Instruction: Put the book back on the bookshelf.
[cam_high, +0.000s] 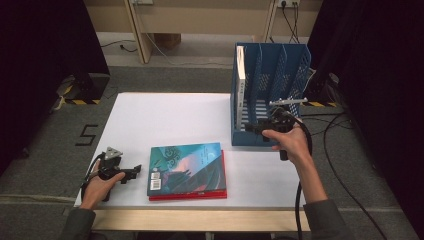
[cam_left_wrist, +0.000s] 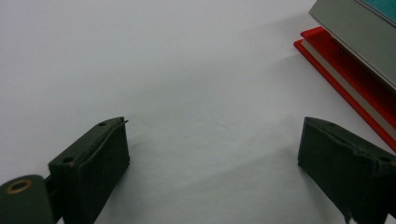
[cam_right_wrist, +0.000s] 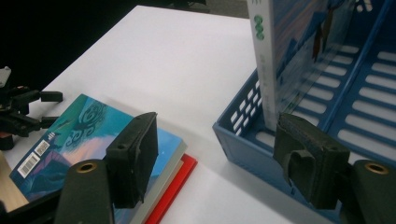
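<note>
Right gripper (cam_right_wrist: 212, 154): jaws wide apart, empty, beside blue rack (cam_right_wrist: 243, 140) holding upright book (cam_right_wrist: 268, 70). Left gripper (cam_left_wrist: 212, 154): spread, empty, near stacked books (cam_left_wrist: 355, 74).

The high view looks forward and down from above the person's side, taking in the whole white table (cam_high: 165, 115), both forearms, the floor and the wall beyond. The left gripper view sits low and close over the tabletop, facing along its own jaws toward a corner of the stacked books (cam_left_wrist: 355, 65). The right gripper view rides higher, looking down past its jaws at the blue file rack (cam_right_wrist: 299, 140) and, farther off, the same books and the left gripper (cam_right_wrist: 21, 114). All three views share the books and the white tabletop.
</note>
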